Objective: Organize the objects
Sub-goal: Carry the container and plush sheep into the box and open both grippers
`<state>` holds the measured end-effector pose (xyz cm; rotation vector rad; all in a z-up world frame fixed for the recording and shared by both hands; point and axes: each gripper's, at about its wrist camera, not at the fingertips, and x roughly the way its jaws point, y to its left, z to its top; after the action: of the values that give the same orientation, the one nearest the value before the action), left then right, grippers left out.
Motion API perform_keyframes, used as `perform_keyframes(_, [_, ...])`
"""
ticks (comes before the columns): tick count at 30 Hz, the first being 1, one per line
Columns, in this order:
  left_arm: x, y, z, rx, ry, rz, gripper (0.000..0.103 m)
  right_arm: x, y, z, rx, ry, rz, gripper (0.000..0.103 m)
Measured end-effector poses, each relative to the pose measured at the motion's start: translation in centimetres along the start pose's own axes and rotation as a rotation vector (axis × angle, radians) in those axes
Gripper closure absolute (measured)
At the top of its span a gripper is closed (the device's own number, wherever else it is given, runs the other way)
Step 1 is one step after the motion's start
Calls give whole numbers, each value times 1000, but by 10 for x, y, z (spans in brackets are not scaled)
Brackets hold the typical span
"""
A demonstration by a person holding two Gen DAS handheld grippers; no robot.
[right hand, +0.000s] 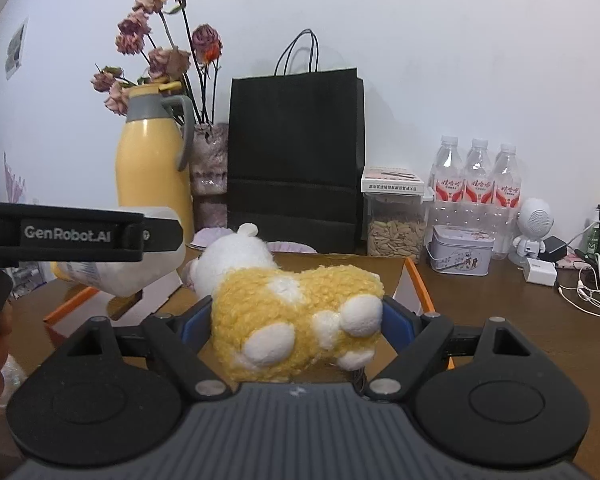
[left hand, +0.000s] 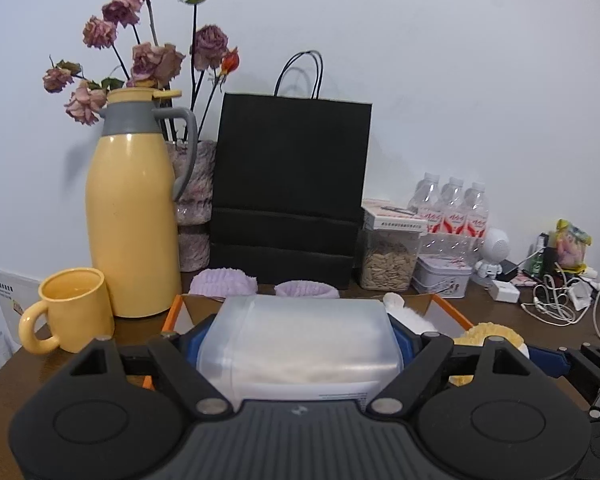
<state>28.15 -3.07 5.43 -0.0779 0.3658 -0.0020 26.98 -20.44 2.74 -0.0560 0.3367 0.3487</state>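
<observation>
My left gripper is shut on a soft translucent white pack, its blue pads pressing both sides. The pack hangs over an open cardboard box with orange edges. My right gripper is shut on a yellow and white plush toy, held above the same box. In the right wrist view the left gripper's black arm and its pack show at the left. In the left wrist view the plush shows at the right.
Behind the box stand a yellow thermos jug, a yellow mug, a vase of dried roses, a black paper bag and two lilac fluffy bands. A seed jar, tin, water bottles and cables crowd the right.
</observation>
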Motion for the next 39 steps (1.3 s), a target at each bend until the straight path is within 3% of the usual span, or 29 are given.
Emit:
perform_keyframes(14, [34,11,-11,3,59,60,21,29,-9,-7,3,40,-38,17])
perform_keyframes(18, [33,11,-14,-4,63,62,21,30,-11,-9,8,67,-27,10])
perform_keyframes(19, [33,12,-15,-14,65,59,18,31,-11,-10,10,75,-31,8])
perform_keyframes(21, [32,13,-16,-24,67,55,1,31,-12,-12,10,86,-31,1])
perform_keyframes(39, [21,11,-16,-26,44,41,0,19,-13,-10,26,58,-35,0])
